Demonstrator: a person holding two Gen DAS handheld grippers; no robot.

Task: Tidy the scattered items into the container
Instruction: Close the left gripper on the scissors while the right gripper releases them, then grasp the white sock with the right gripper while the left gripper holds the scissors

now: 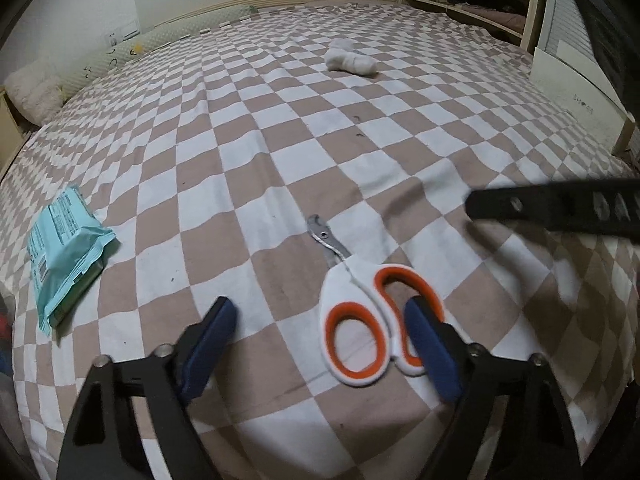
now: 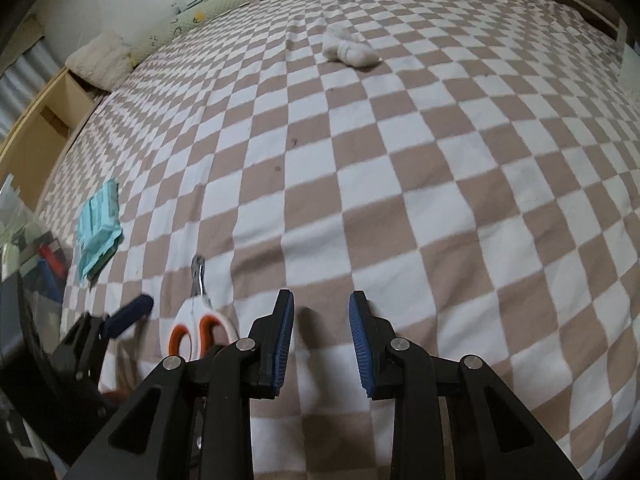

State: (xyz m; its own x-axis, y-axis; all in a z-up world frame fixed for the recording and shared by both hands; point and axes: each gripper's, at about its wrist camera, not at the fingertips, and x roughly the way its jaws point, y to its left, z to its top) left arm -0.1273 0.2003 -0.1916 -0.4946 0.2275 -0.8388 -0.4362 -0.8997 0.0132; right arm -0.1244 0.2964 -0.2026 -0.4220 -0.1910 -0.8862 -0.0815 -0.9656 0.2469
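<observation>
Orange-and-white scissors (image 1: 352, 292) lie flat on the checkered bedspread (image 1: 280, 140), blades pointing away. My left gripper (image 1: 320, 308) stands open astride the handles: its right pad (image 1: 428, 340) is over the right handle loop, while the left pad (image 1: 212, 332) is well clear. In the right wrist view the scissors (image 2: 196, 320) sit just left of my right gripper (image 2: 322, 298), whose pads stand a narrow gap apart over bare cloth with nothing between them. A teal packet (image 1: 64, 248) lies at the left, and a white rolled sock (image 1: 350, 58) lies far back.
A clear bin (image 2: 40, 256) holding red and blue items shows partly at the left edge of the bed. A pillow (image 2: 100, 60) and wooden frame lie at the back left. A white box (image 1: 576, 92) and shelves stand at the right. A right gripper finger (image 1: 552, 210) crosses the left wrist view.
</observation>
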